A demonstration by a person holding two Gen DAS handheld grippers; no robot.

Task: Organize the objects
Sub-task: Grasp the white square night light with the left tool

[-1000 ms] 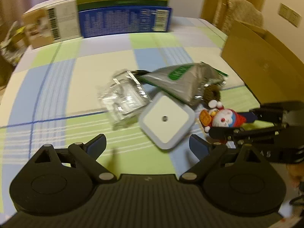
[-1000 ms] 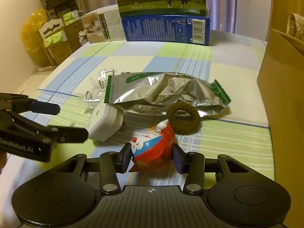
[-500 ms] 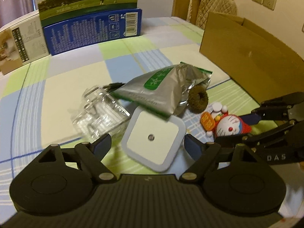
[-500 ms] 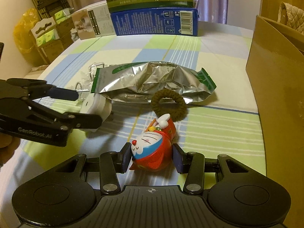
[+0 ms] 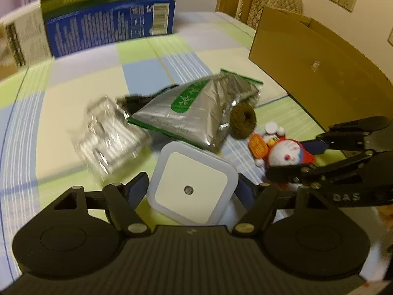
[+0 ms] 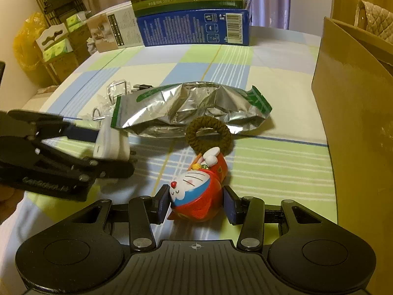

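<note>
A checked cloth in pale green, blue and cream is covering the table (image 6: 277, 162), with a milk carton box (image 6: 194, 24) standing at its far edge and a brown cardboard box (image 6: 353, 113) rising along the right side.

The right gripper (image 6: 196, 205) is closing on a small red and blue cat figurine (image 6: 199, 191); both pads are touching its sides. The figurine is lying on its back on the cloth, its long axis running away from the gripper, head toward the camera and raised white hand pointing toward a brown braided hair tie (image 6: 208, 132) just beyond it. Past the hair tie, a crumpled silver foil bag (image 6: 191, 108) is lying crosswise, its long axis running left to right.

The left gripper (image 5: 194, 191) is holding a white square night light (image 5: 194, 186) between its pads, flat face turned up toward the camera and rotated so one corner is pointing forward. Ahead of it to the left, a clear plastic package (image 5: 110, 135) is lying, blurred. The foil bag (image 5: 196, 108) is sitting straight ahead, and the figurine (image 5: 282, 150) is lying to the right, inside the other gripper (image 5: 294, 159).
</note>
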